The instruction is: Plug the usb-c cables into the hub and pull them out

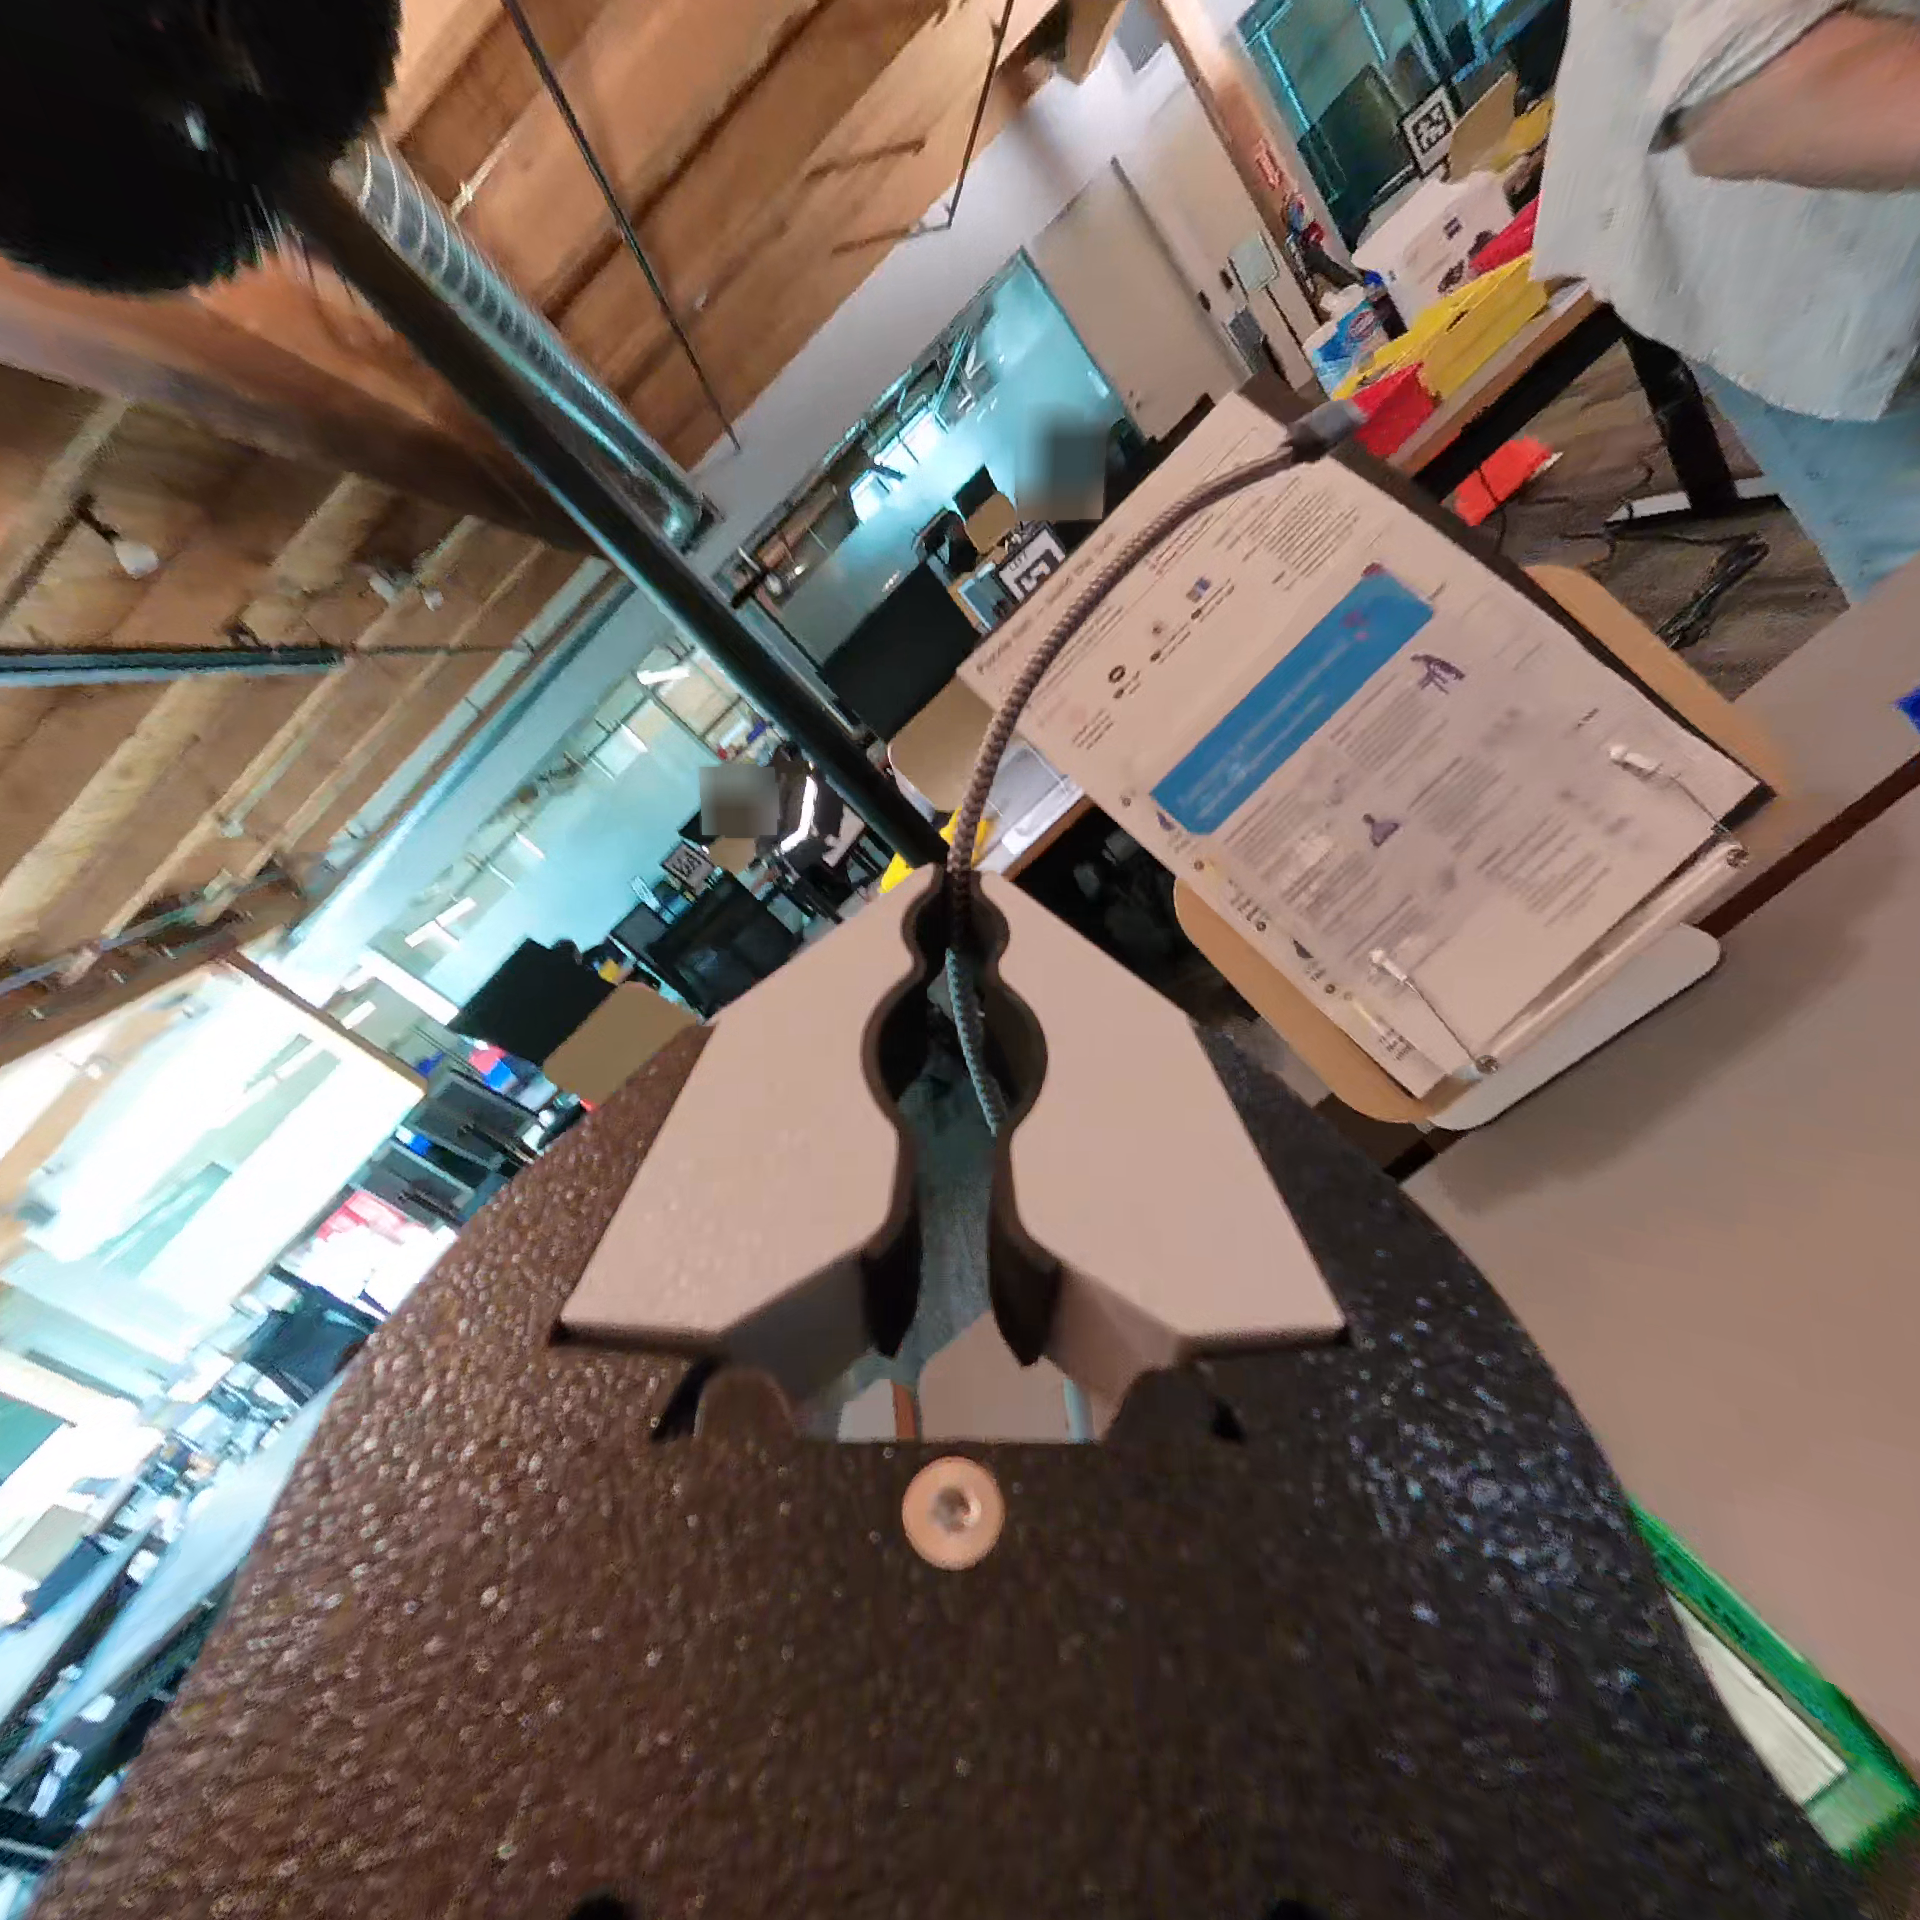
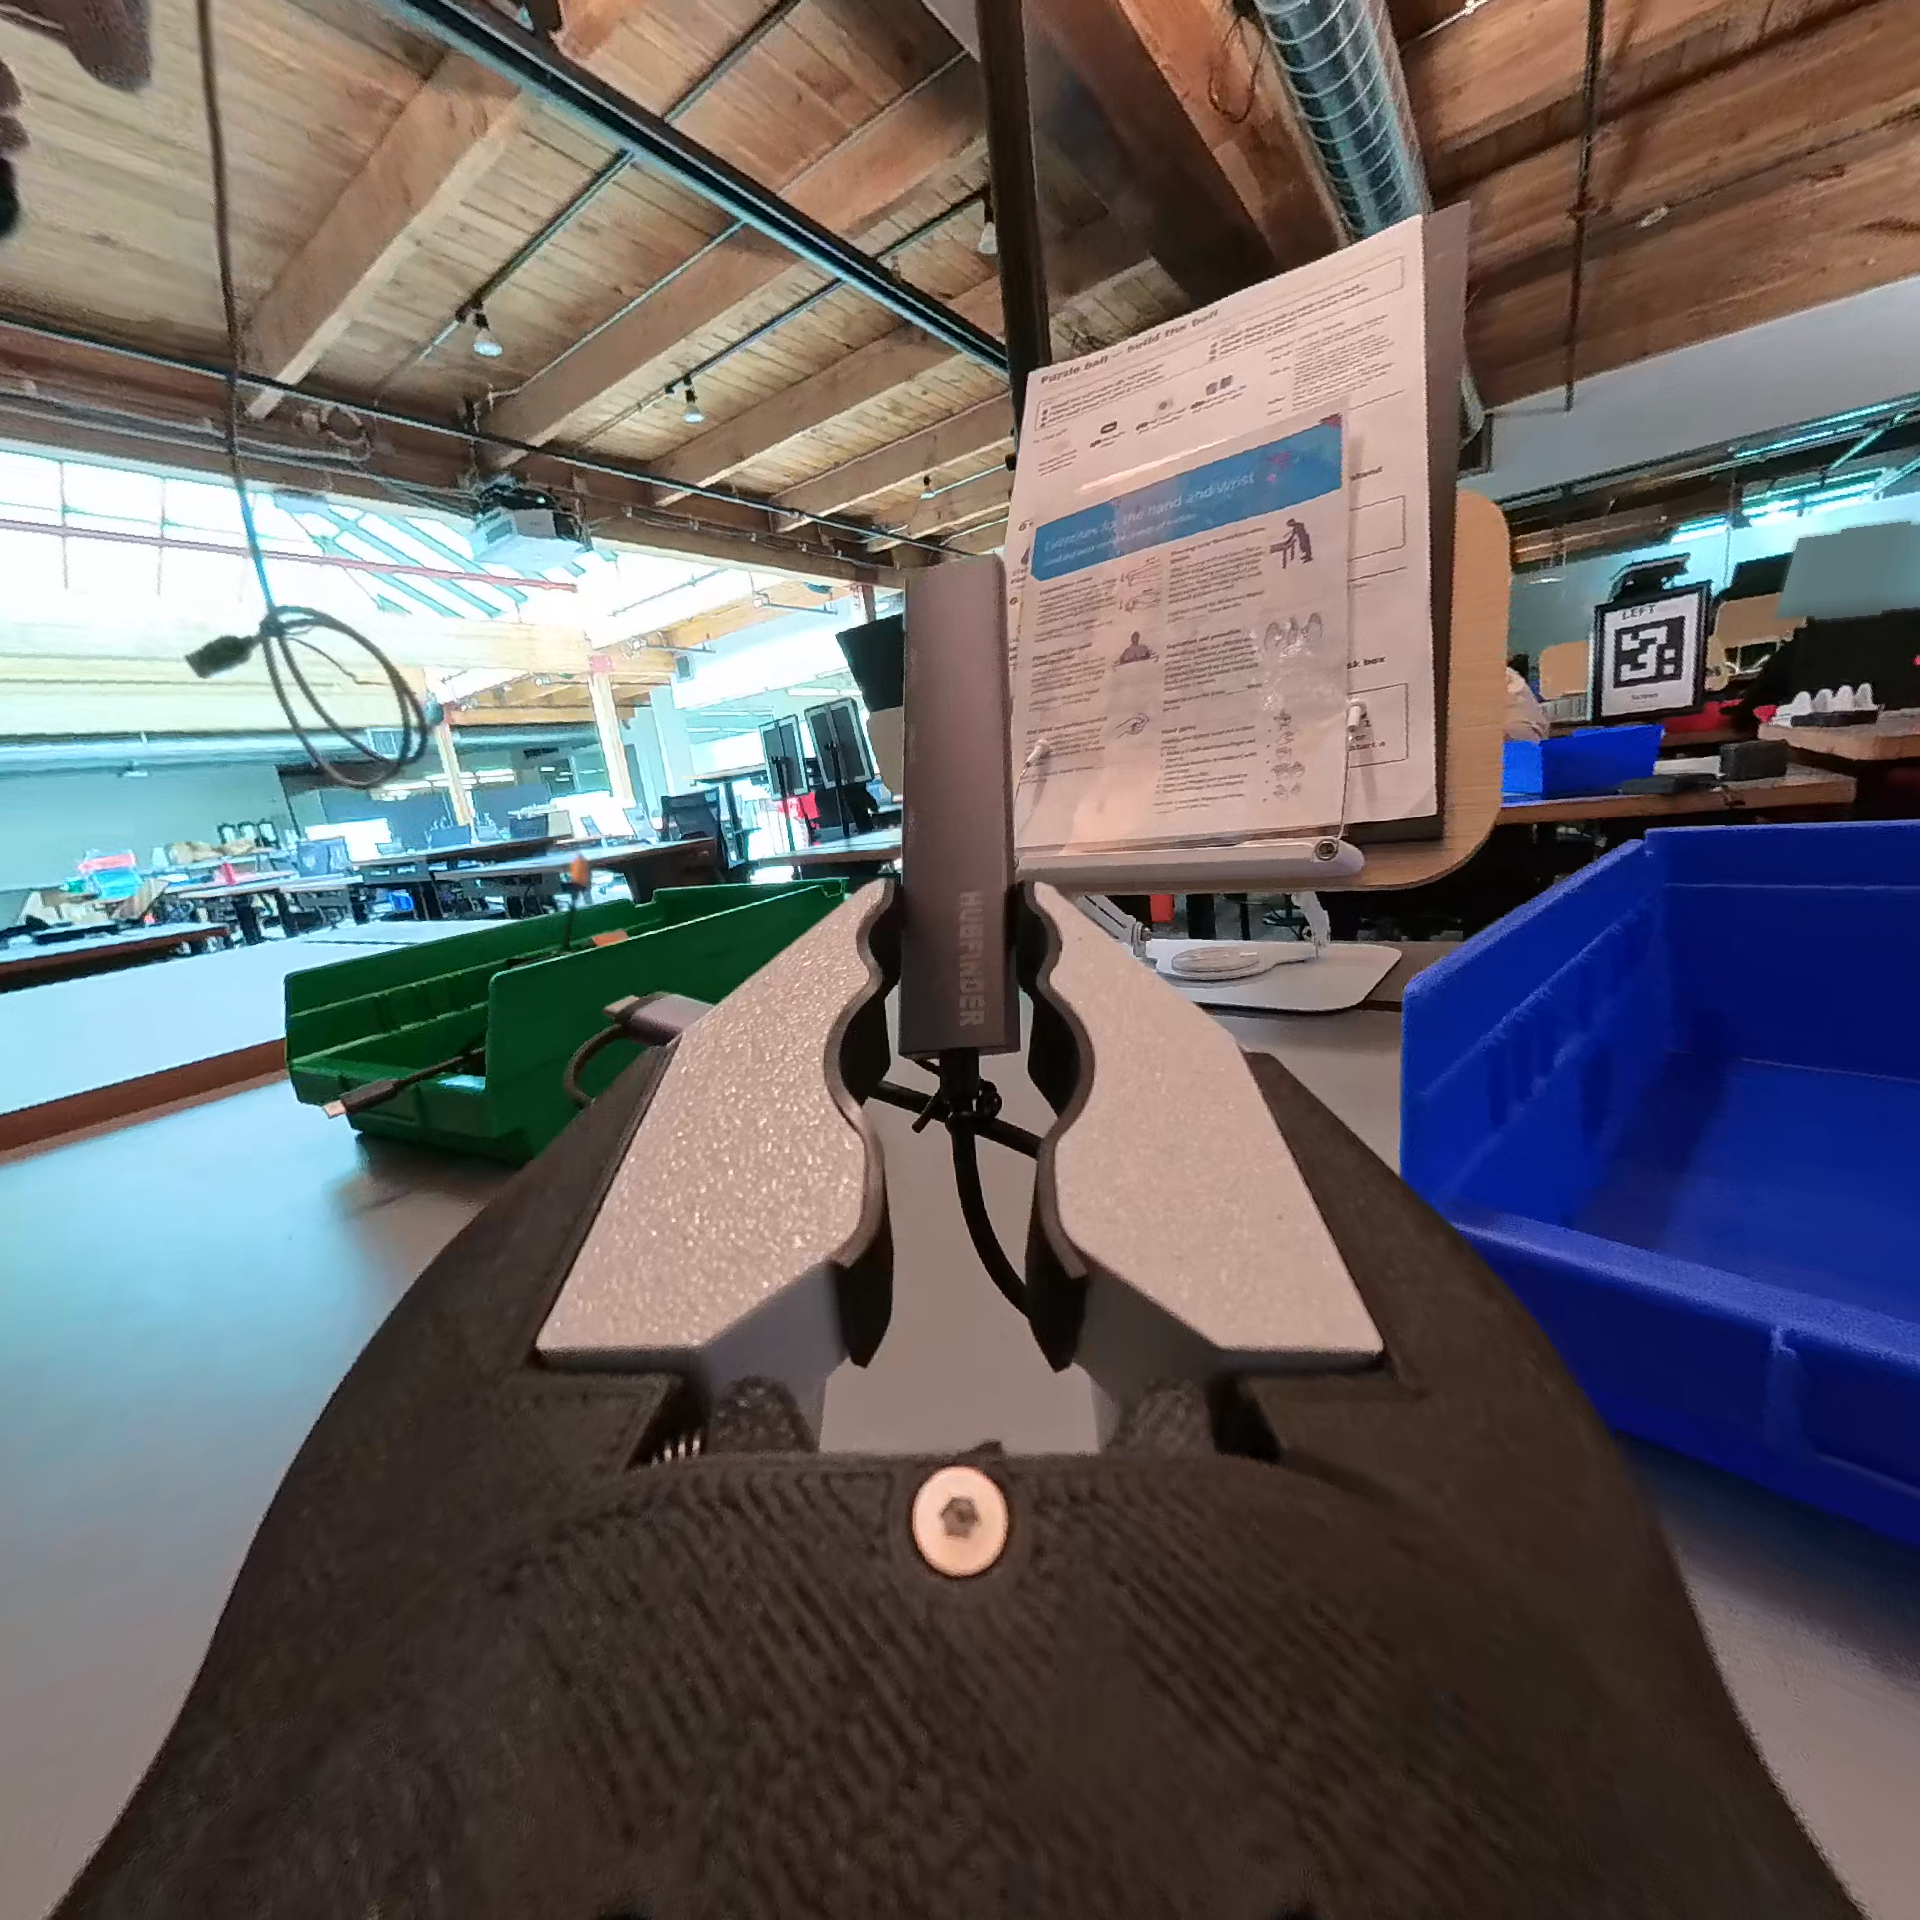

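Hub (image 2: 956, 831) lettered, right-held | braided cable (image 1: 1023, 717) left-held | printed sheets (image 2: 1226, 582) behind

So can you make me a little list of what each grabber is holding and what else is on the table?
left gripper: shut on a braided cable, held up in the air
cable end: the plug is free, not in anything
right gripper: shut on the grey hub, standing upright
hub cord: a black cord hangs from its lower end
green bin: on the table, left of the hub, with cables in it
blue bin: on the right, looks empty
behind the hub: paper sheets on a stand
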